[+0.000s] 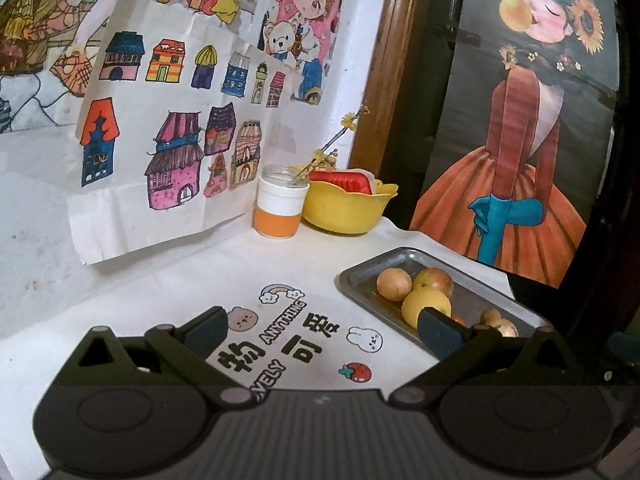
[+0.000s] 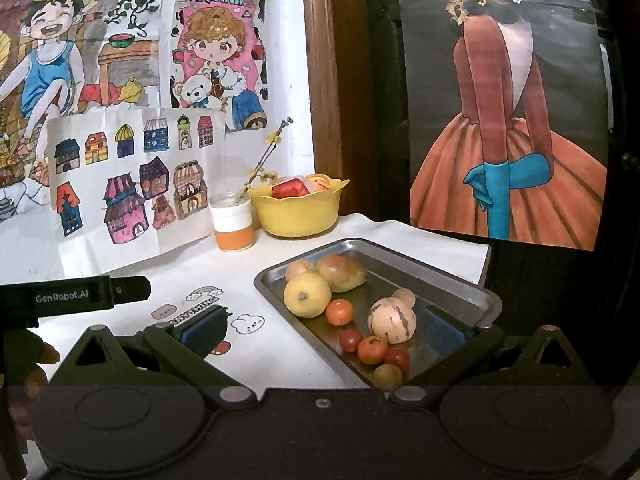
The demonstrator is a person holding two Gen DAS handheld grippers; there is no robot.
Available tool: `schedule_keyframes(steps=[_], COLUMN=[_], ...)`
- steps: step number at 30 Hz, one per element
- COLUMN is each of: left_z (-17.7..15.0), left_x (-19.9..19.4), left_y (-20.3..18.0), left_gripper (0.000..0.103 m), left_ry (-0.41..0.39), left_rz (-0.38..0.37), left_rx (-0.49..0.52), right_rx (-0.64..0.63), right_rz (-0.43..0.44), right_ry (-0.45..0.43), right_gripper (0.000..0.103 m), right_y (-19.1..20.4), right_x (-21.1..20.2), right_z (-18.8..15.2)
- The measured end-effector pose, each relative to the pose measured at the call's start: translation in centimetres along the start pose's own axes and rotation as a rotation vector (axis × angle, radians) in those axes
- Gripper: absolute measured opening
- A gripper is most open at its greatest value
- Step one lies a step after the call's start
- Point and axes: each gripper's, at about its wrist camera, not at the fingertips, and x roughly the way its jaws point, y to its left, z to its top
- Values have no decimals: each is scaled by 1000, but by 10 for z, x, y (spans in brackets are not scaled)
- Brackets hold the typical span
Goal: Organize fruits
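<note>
White cloth (image 2: 280,344) covered the table, printed "ANYTHING" and partly hidden by both grippers. Metal tray (image 2: 460,280) held the fruits: yellow lemon (image 2: 307,294), striped melon (image 2: 392,320), and small tomatoes (image 2: 373,349), its near end cut off. Left wrist view showed only 3 fruits clearly. Right gripper (image 2: 326,330) and left gripper (image 1: 324,330) were spread, empty. "GenRobot.AI" was legible only in the right view. Yellow bowl (image 1: 348,212) stood behind, contents unclear.

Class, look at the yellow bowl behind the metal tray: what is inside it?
Inside the yellow bowl a red item and something orange show above the rim. The bowl's wall hides whatever lies lower down.
</note>
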Motion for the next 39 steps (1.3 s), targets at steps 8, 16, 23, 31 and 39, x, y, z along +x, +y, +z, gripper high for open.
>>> schedule_keyframes(steps=[8,16,23,31,39], left_z=[-8,-14,-27,-41,-53], left_x=[-7,-13,-19,-28,-37], left_y=[-5,-6,-4,-5,-10], left_gripper=[103,103,103,103,103], left_ry=[-21,-30,-20,-25,-14], left_rz=[4,7,18,22,9], left_rx=[30,46,43,61,105], right_rx=[-13,-25,-20,-21,-19], right_rz=[-12,-24,-29,-36,-34], right_ry=[-27,-47,-46,-39,-19], right_gripper=[102,102,102,102,102], right_y=[2,4,5,5,8], right_x=[-6,-14,-17,-23,-32], right_z=[-9,-17,-33,-47,-62])
